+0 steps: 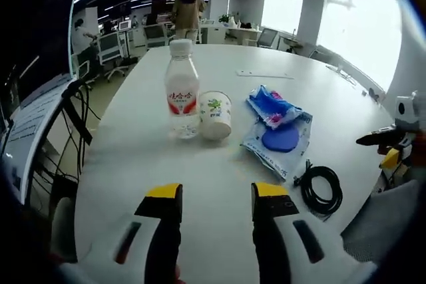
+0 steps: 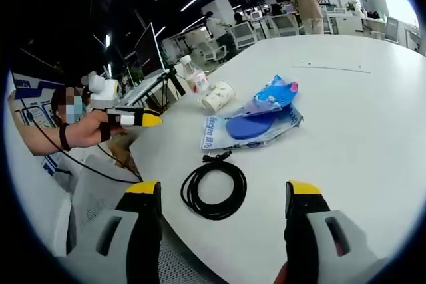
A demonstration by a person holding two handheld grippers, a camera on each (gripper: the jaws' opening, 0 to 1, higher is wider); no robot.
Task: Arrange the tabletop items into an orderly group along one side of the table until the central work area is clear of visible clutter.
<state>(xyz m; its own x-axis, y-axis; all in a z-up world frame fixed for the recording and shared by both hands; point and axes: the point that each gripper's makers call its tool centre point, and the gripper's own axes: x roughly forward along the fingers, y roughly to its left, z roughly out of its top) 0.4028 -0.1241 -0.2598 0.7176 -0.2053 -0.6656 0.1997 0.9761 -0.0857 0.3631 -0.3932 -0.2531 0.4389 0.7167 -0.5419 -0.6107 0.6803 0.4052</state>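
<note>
Both our hand-held grippers, left (image 1: pixel 216 197) and right (image 2: pixel 223 194), hang open and empty. Beside the water bottle (image 1: pixel 182 88), the paper cup (image 1: pixel 215 115) looks light and crushable; we should pinch its rim gently.

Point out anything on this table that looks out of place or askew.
Nothing is spilled or visibly damaged. The blue packets lie in a crooked, overlapping heap mid-table, and the black cable sits loosely coiled near the edge with its plug end sticking out. The bottle and paper cup stand upright side by side. Both grippers are open, holding nothing.
</note>
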